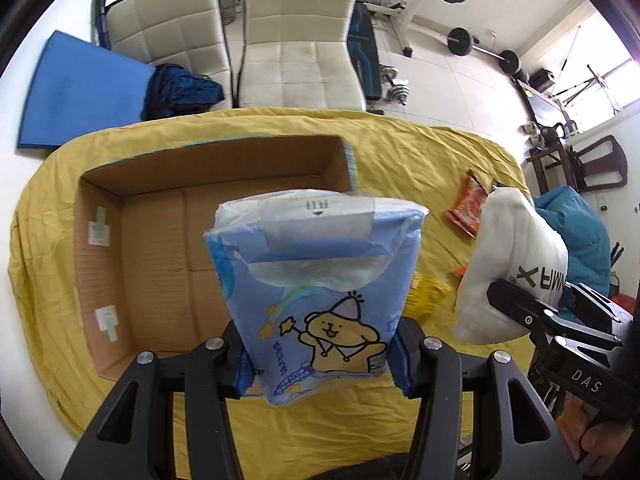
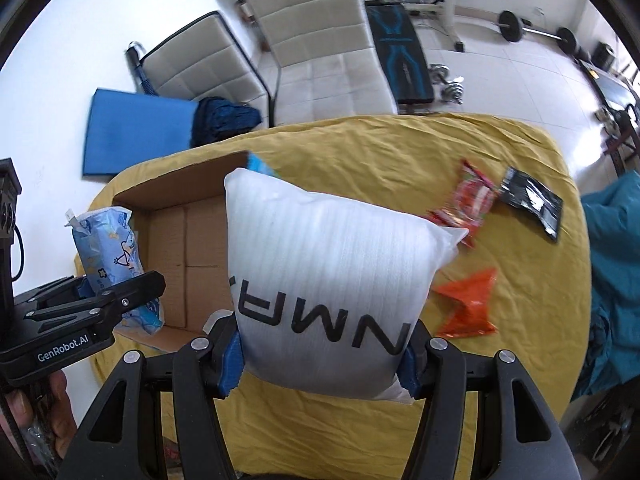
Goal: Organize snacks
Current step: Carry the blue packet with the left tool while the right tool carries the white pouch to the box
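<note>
Blue film of the bear-print pack [image 1: 316, 292] is clamped by the left gripper [image 1: 320, 364] above the cardboard box [image 1: 168, 240]; the white foam pouch [image 2: 332, 280] is pinched by the right gripper [image 2: 322, 354] beside it. Slippery wrapping could slide free, or both loads could collide over the box.

Blue bear-printed pack [image 1: 316, 288] and white foam pouch [image 2: 332, 280] held upright above the open, empty cardboard box [image 1: 160, 240]; red [image 2: 464, 208], orange [image 2: 468, 304], black [image 2: 532, 200] packets lie right of it.
</note>
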Demonstrator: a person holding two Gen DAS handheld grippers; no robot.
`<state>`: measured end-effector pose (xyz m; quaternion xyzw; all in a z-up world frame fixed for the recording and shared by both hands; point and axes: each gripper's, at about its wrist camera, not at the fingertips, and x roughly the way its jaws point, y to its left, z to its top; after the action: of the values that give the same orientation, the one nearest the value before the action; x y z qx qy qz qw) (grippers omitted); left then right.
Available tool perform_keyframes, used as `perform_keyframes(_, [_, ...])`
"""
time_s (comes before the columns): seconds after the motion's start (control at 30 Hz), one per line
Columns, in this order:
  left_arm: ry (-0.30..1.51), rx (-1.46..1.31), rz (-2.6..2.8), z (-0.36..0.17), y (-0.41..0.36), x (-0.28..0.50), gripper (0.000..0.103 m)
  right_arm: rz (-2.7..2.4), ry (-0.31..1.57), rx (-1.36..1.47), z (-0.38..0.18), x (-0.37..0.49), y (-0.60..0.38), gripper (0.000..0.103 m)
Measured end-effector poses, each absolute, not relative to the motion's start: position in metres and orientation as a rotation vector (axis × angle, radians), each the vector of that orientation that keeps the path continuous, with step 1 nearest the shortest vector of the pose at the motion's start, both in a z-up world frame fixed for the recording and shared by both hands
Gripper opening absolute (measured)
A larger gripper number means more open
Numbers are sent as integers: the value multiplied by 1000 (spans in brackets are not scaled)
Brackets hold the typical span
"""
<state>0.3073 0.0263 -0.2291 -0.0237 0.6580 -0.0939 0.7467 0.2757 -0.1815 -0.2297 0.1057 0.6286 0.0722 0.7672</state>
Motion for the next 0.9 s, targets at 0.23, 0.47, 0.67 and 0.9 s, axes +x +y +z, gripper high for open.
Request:
perform_keyframes(0.23, [1529, -99, -183, -266, 105, 343, 50, 247, 1418, 134, -254, 327, -69, 63])
perform_keyframes(0.47, [1643, -110, -163, -333, 155, 380, 51, 315, 1495, 49, -313, 370, 8, 63])
perform_keyframes(0.67, [1715, -172, -220, -385, 170, 400, 52, 328, 1573, -21, -364, 389, 40, 63])
perform_keyframes(0.9, [1770, -185, -293, -420, 168, 414, 51, 306, 1625, -81, -405, 405, 52, 64])
